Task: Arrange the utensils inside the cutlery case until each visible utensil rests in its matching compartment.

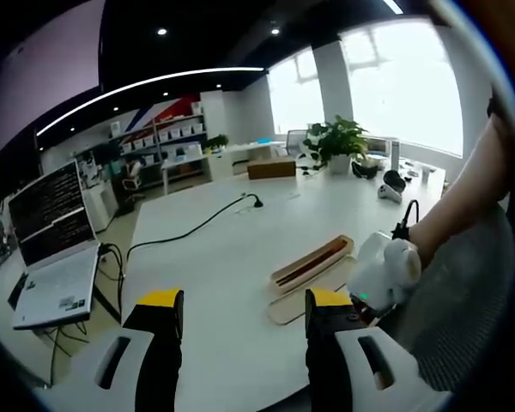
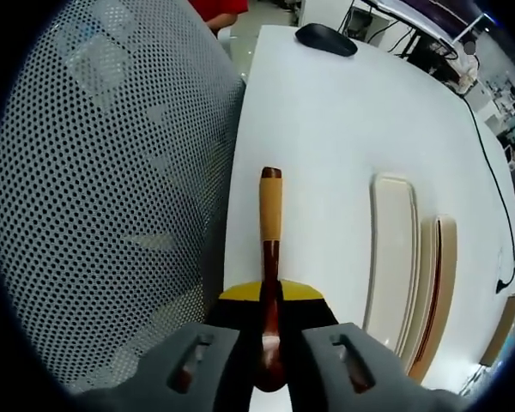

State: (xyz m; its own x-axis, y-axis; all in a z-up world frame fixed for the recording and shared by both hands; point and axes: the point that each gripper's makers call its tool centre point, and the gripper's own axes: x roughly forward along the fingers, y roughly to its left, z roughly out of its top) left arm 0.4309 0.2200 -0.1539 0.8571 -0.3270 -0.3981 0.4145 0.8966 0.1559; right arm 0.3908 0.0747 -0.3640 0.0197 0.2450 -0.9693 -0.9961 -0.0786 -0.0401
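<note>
left tongs (image 1: 245,313): black fingers capped by yellow pads, grey slotted mounts seen at 6 o'clock | right tongs (image 2: 270,302): same black-yellow-grey build | right tongs (image 1: 386,270): white rounded housing, black cable at top | forearm seen bare, sleeve not visible

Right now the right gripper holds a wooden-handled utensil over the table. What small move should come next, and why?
Probably carry the utensil sideways toward the open case. The right gripper is shut on it above bare table, beside the lid, so it is not yet over a compartment. The left gripper is open.
</note>
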